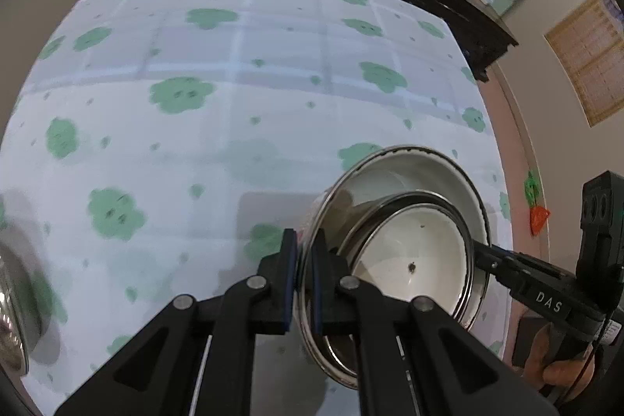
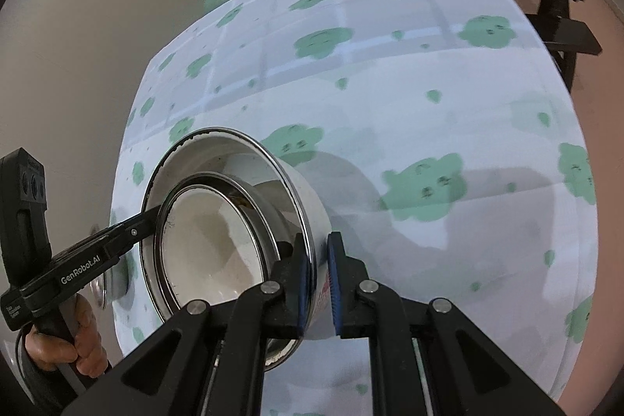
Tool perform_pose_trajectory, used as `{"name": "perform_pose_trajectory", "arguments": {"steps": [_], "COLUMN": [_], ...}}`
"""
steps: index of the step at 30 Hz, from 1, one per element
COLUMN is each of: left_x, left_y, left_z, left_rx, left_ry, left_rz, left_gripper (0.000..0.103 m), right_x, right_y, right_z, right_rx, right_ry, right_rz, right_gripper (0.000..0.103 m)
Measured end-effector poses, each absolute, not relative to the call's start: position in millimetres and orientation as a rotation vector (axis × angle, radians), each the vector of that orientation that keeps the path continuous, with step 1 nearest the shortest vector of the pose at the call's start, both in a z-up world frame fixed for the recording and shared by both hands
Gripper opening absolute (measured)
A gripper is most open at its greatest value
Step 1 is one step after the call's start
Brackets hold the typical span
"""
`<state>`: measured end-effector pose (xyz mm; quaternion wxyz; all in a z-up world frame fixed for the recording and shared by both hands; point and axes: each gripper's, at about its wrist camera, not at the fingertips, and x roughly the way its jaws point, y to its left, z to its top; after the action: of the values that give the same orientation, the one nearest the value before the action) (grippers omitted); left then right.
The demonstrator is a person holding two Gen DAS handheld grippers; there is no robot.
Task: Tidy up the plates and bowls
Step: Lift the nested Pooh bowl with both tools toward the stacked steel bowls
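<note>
Two grippers share one load: a big white bowl (image 1: 409,178) with a metal-edged rim, and a smaller bowl (image 1: 413,256) nested inside it, both held above the table (image 1: 234,84) with its green flower cloth. The left gripper (image 1: 303,279) is clamped on the big bowl's rim, one pad inside and one outside the wall, and the right gripper (image 2: 318,283) pinches the rim on the opposite side in the same way. Both sets of jaws are closed down tight on that thin wall, with no gap showing at the pads.

What matters for the next move is that the pair of grips lies across the bowl's width, so the bowl hangs between the hands, neither hand nearer than the other. From each camera the bowl's mouth appears tipped toward the other hand (fisheye bending makes the true tilt hard to judge). The small bowl sits off-centre inside, leaning against the inner wall.

I judge the stack is being carried to a resting place, perhaps toward the metal dish (image 1: 11,303) at the table's edge. Both hands would need to travel together and level, or the inner bowl could slide.
</note>
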<state>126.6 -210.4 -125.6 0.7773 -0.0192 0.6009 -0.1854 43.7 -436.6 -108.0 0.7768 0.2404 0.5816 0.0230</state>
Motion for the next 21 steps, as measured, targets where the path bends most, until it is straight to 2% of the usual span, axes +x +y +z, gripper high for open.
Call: {"name": "perform_pose_trajectory", "arguments": {"steps": [21], "left_x": [73.8], "left_y": [-112.1], "left_z": [-106.6], "left_rx": [-0.12], "left_ry": [1.249], "left_rz": [-0.256], "left_gripper": [0.003], "right_x": [26.0], "right_y": [-336.5], "right_z": [-92.8], "right_rx": [0.421], "right_ry": [1.286], "right_rz": [0.218], "right_gripper": [0.011]}}
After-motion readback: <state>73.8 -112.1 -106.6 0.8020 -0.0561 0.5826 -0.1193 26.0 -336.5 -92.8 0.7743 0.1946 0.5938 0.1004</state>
